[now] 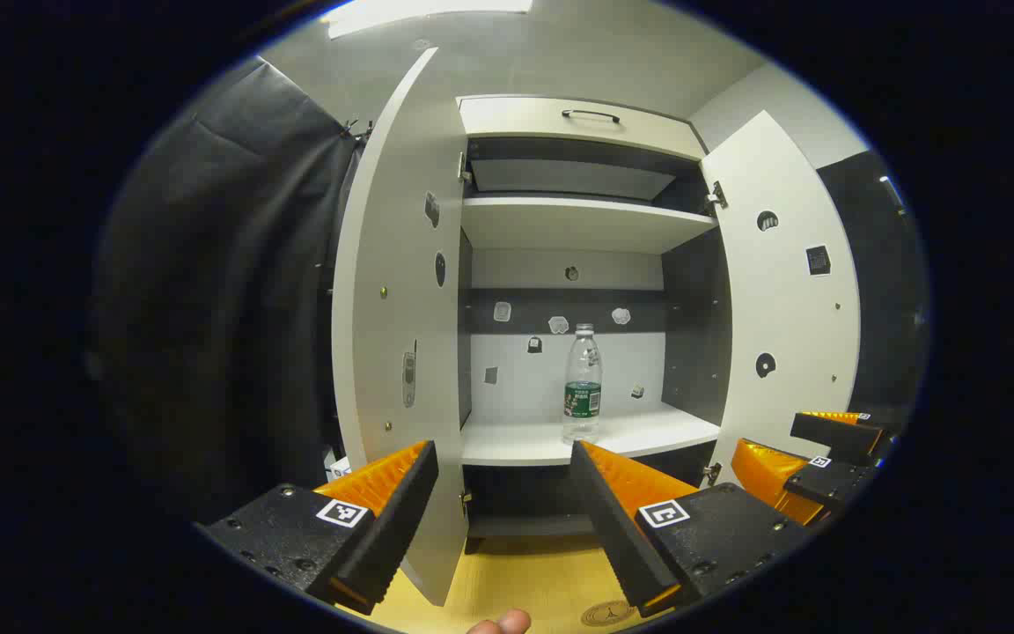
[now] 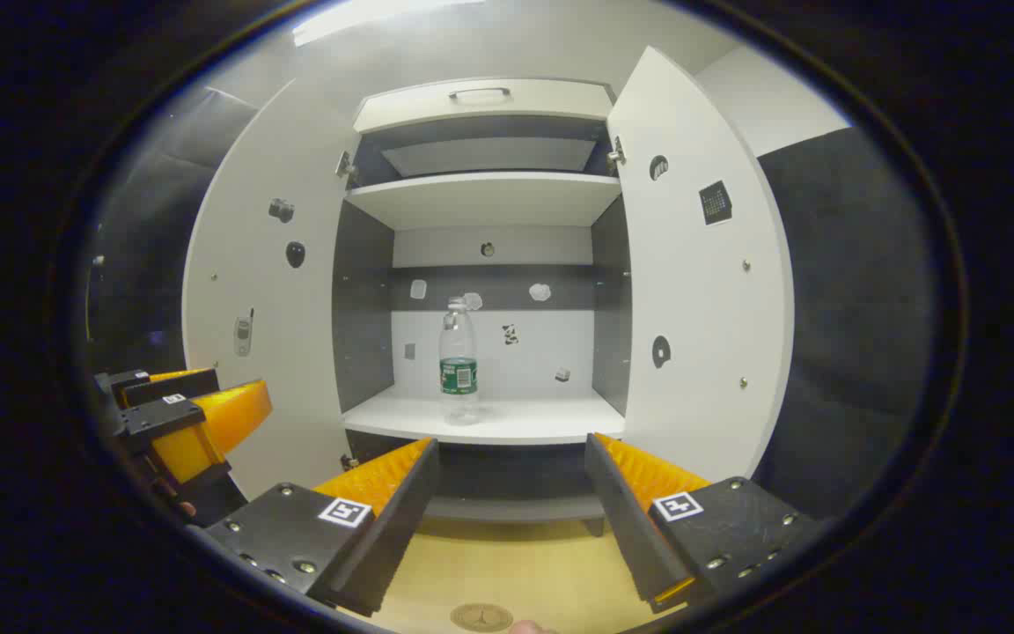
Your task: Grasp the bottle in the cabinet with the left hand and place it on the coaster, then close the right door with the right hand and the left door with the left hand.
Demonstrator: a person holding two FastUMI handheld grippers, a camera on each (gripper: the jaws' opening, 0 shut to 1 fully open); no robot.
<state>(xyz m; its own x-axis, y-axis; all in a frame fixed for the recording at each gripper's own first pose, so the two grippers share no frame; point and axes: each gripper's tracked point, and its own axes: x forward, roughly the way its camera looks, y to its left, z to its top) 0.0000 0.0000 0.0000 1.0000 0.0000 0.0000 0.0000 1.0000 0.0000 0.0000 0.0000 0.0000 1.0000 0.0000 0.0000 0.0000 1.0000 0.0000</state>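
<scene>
Two hand-held grippers are facing an open cabinet [image 2: 485,202], both in front of it and apart from it. In the left gripper view, the left gripper [image 1: 503,462] is holding its two orange-and-black fingers [image 1: 384,480] spread wide, with nothing between them and touching nothing. In the right gripper view, the right gripper [image 2: 511,453] is likewise holding its fingers [image 2: 379,480] wide apart and gripping nothing.

A clear plastic bottle [image 2: 459,361] with a green label is standing upright on the cabinet's lower shelf [image 2: 516,423], near the front edge and left of the shelf's middle as the right gripper view shows it. In the left gripper view the bottle [image 1: 583,383] is standing just above the gap between the left gripper's fingers, well beyond them.

Both doors are standing open. The left door [image 1: 397,291] is swinging out toward the left gripper, its edge reaching down between that gripper's fingers in the left gripper view. The right door [image 2: 701,291] is open to the right of the shelf.

A round coaster [image 2: 481,616] is lying on the yellow wooden table [image 2: 507,563] at its near edge, below the right gripper's fingers. A fingertip [image 1: 503,623] is showing at the table's near edge in the left gripper view. A drawer with a dark handle [image 1: 591,114] is sitting at the cabinet's top.
</scene>
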